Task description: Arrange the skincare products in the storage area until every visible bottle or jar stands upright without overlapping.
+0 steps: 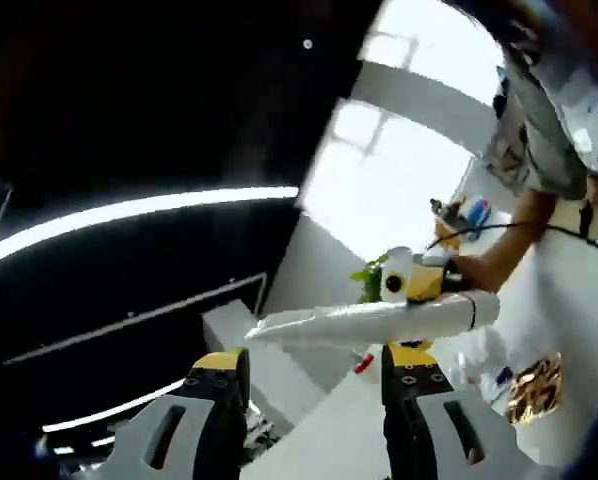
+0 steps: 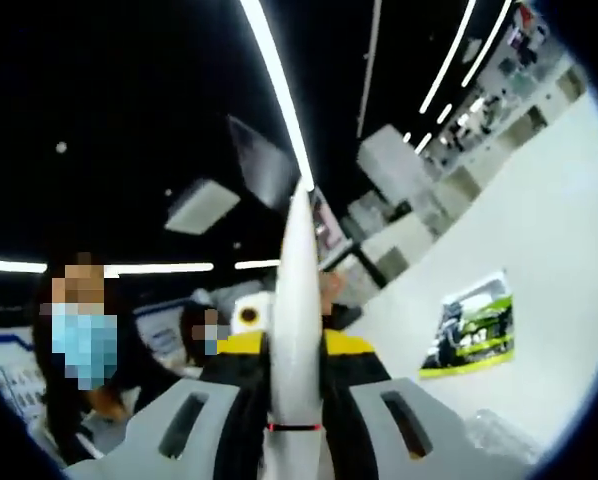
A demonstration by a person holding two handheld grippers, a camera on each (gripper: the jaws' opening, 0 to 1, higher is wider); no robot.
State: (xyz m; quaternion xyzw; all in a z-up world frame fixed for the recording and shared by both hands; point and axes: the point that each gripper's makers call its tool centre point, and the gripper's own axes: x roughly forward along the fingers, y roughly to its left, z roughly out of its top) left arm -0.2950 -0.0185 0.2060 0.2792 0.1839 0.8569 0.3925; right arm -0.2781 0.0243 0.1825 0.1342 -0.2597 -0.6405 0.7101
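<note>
— Looking along the right gripper (image 2: 295, 425), what was clamped there?

— A long white tube (image 2: 296, 330), smooth and tapering to a flat crimped tip, with a thin red band near its base. The jaws were closed on its lower end; it stood straight up between them, its base cut off by the picture's lower edge.

— And the left gripper (image 1: 314, 400)?

— Its jaws stood well apart, holding nothing. The same tube (image 1: 379, 320) crossed above them, lying sideways, gripped by the right gripper (image 1: 434, 290) coming in from the right.

— Any storage area?

— Hard to tell. A white surface (image 1: 579, 300) ran past a hand (image 1: 479, 270); blurred small items sat on it, among them something crinkled and gold (image 1: 534, 388), perhaps foil. A green printed sheet (image 2: 471, 327) lay on the white surface in the right gripper view.
</note>
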